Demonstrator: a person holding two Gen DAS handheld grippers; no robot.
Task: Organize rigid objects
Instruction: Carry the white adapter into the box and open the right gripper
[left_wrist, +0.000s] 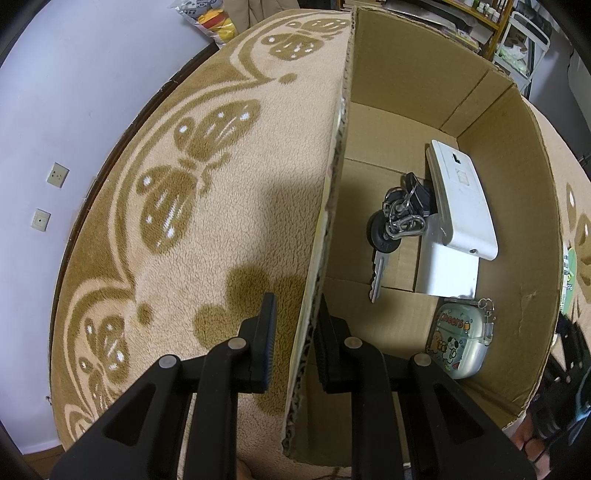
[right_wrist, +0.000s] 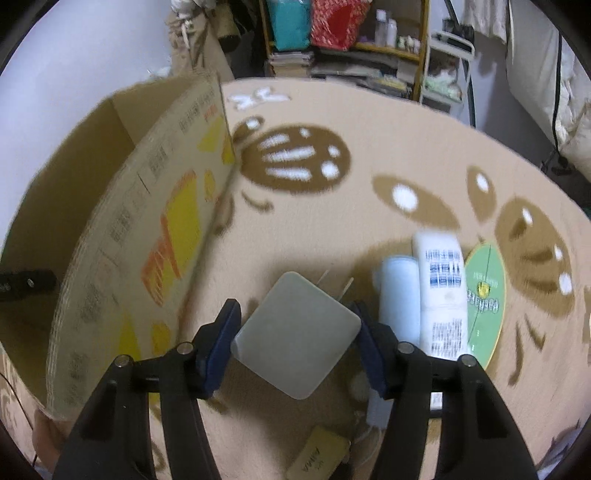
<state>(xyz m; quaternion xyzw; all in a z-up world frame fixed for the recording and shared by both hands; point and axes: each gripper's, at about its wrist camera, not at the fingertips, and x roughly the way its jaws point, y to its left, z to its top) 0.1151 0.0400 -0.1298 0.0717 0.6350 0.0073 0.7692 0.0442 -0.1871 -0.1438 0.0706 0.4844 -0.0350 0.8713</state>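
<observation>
The right tool (right_wrist: 295, 338) was clamped across a pale square charger block (right_wrist: 297, 334), prongs pointing away from the camera, held above the rug (right_wrist: 369, 155). The cardboard box (right_wrist: 122, 236) stood to the left of the block, open side up, so the block likely had to travel leftward over the box's near wall. The left tool (left_wrist: 295, 328) was pinched together on the box's far wall (left_wrist: 334, 177), apparently steadying it. Keys (left_wrist: 395, 225) already lay inside the box.
</observation>
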